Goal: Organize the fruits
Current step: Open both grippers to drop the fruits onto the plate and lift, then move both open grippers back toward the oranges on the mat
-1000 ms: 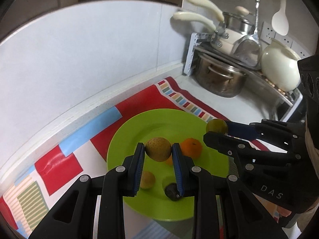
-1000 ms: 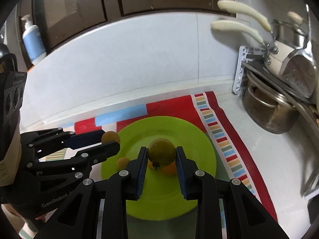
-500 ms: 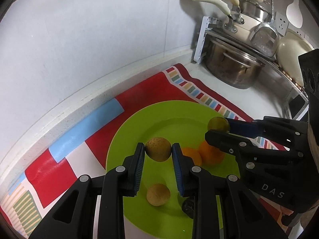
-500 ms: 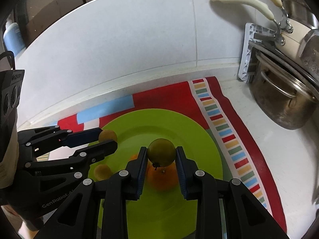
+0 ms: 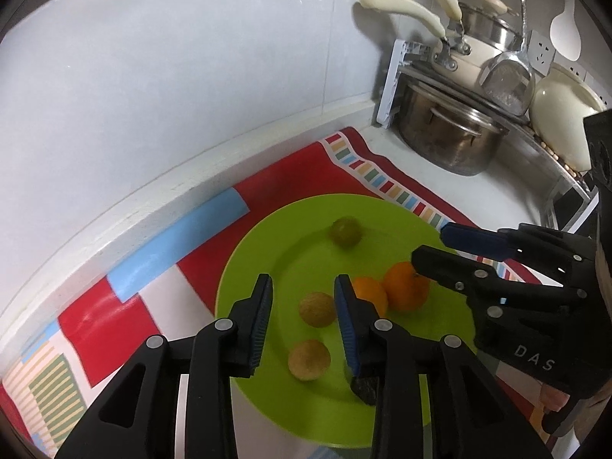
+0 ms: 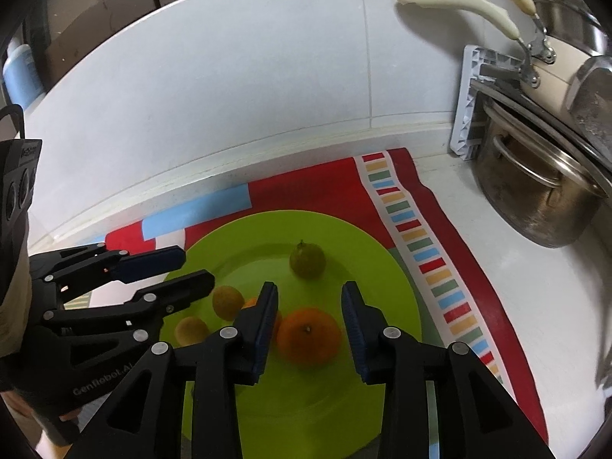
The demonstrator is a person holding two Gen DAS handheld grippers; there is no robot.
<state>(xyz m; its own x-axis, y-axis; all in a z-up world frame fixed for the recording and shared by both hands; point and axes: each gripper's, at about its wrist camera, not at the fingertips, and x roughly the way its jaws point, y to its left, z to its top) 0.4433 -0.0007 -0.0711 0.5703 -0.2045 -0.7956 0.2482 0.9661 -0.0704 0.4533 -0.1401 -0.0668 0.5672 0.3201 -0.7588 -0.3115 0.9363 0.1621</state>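
A green plate [image 5: 267,252] lies on a red patterned cloth and bears all the fruit. My left gripper [image 5: 304,317] hangs over it with jaws opening and nothing pressed between the pads; a tan fruit [image 5: 317,310] lies on the plate under the gap, a second tan fruit [image 5: 309,359] nearer. Two oranges [image 5: 405,291] sit to the right. A green fruit [image 6: 307,259] rests at the plate's far side. My right gripper [image 6: 309,317] has its jaws opening, empty, above the larger orange [image 6: 309,336]. Each gripper shows in the other's view, the right gripper [image 5: 432,244] and the left gripper [image 6: 195,267].
The cloth [image 5: 306,168] covers the white counter up to the tiled wall. A steel pot [image 5: 447,134] and a rack of pans stand at the back right. A small dark object [image 5: 363,386] lies on the plate's near side. A blue bottle [image 6: 19,72] stands far left.
Both grippers have let go: the left's tan fruit and the right's green fruit now lie on the plate, and both pairs of jaws have parted.
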